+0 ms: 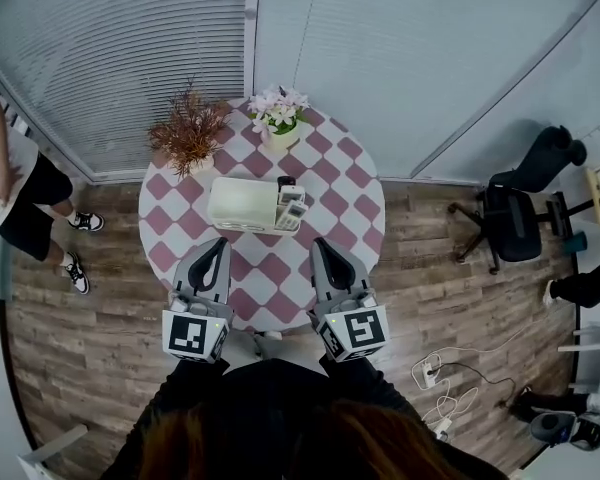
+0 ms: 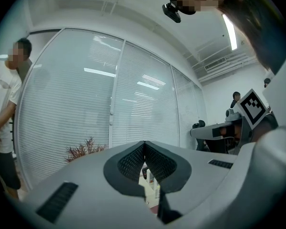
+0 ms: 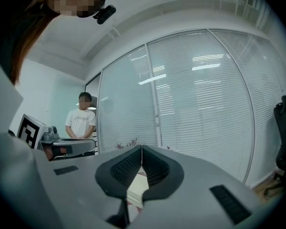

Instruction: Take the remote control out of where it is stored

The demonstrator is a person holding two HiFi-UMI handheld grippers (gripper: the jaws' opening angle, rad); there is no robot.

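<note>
A white storage box sits in the middle of the round table with the pink-and-white checked cloth. At the box's right end, a light remote control stands in a holder with a dark one behind it. My left gripper and right gripper hover side by side over the table's near edge, short of the box, both pointing at it. Each is shut with nothing between its tips. In the left gripper view the holder shows under the closed left gripper. The right gripper shows the box below.
A dried reddish plant and a pot of pale flowers stand at the table's far side. A person stands at the left by the blinds. A black office chair is at the right, and cables lie on the wooden floor.
</note>
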